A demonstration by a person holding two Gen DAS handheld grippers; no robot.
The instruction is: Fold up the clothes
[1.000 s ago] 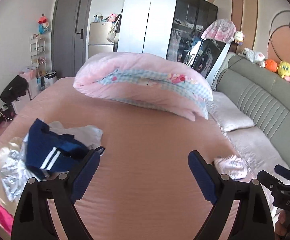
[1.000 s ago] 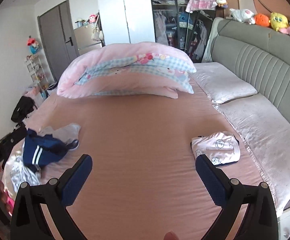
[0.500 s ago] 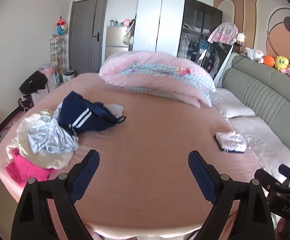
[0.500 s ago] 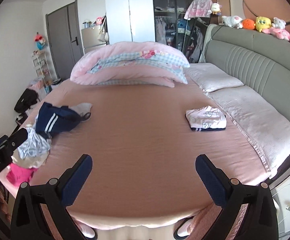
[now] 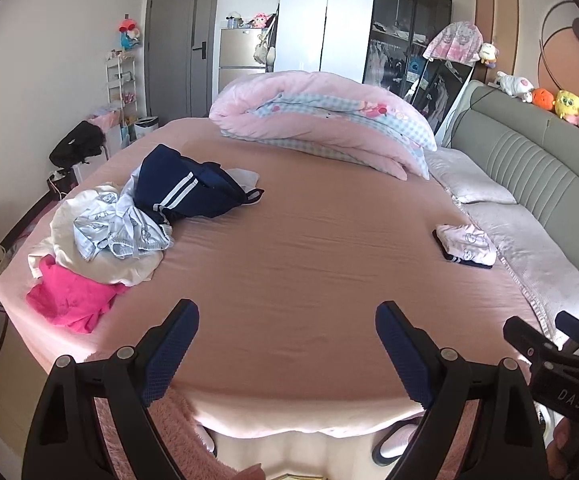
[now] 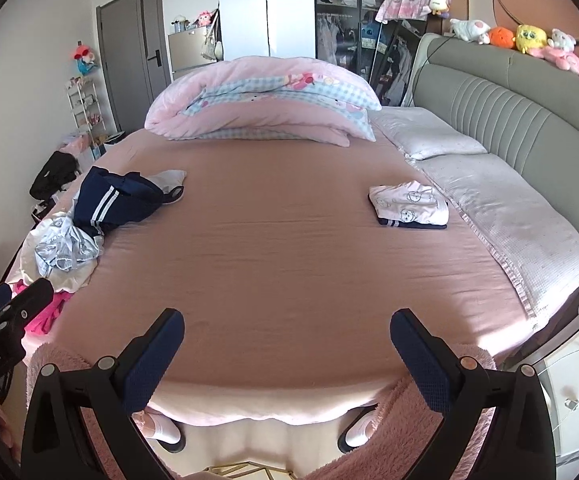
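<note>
Both tongs spread empty, left tongs point(image 5: 287, 346), right tongs point(image 6: 287, 354), clothes pile point(image 5: 129, 220) well ahead-left

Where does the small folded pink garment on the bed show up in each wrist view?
Left wrist view: the folded pink garment lies right of centre, beside the pale pillows.
Right wrist view: the same garment lies right of centre, higher in the frame, again next to the pillows.
Shared landmark: the rolled pink quilt at the far side of the bed.
</note>
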